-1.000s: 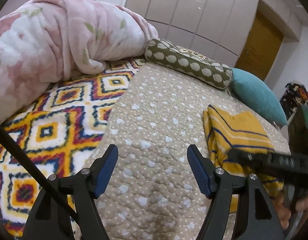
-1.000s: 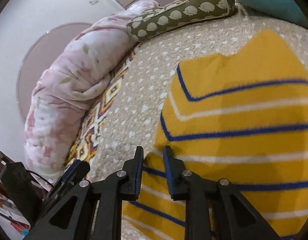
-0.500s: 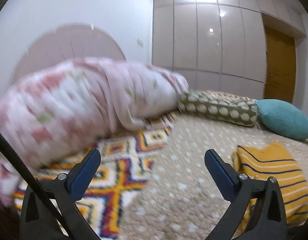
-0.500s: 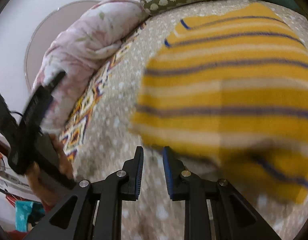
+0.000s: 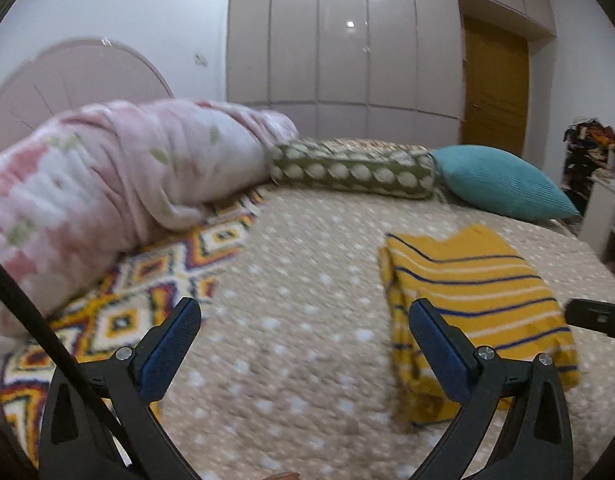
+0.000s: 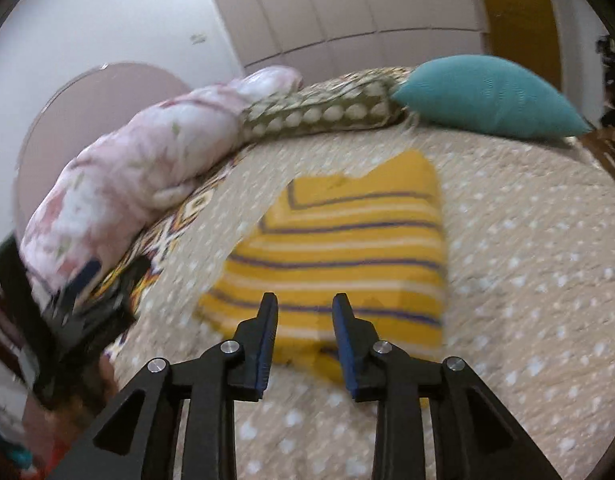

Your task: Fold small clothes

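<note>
left hand-held gripper (image 5: 305, 334) wide open | right hand-held gripper (image 6: 305, 322) opening, empty

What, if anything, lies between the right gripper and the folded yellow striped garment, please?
Nothing visible: the right gripper hangs open just before the yellow striped garment, with only bare beige bedspread around it.

One folded yellow striped garment (image 5: 467, 292) on the bed. One teal cushion (image 5: 503, 184). One olive bolster pillow (image 5: 355, 168) with white ovals. One pink floral comforter (image 5: 107, 176), bundled. One diamond-pattern blanket (image 5: 147, 300). One beige dotted quilt (image 5: 307, 280). Two grippers: left gripper (image 5: 303, 344), right gripper (image 6: 305, 320). One brown door (image 5: 495, 88).
</note>
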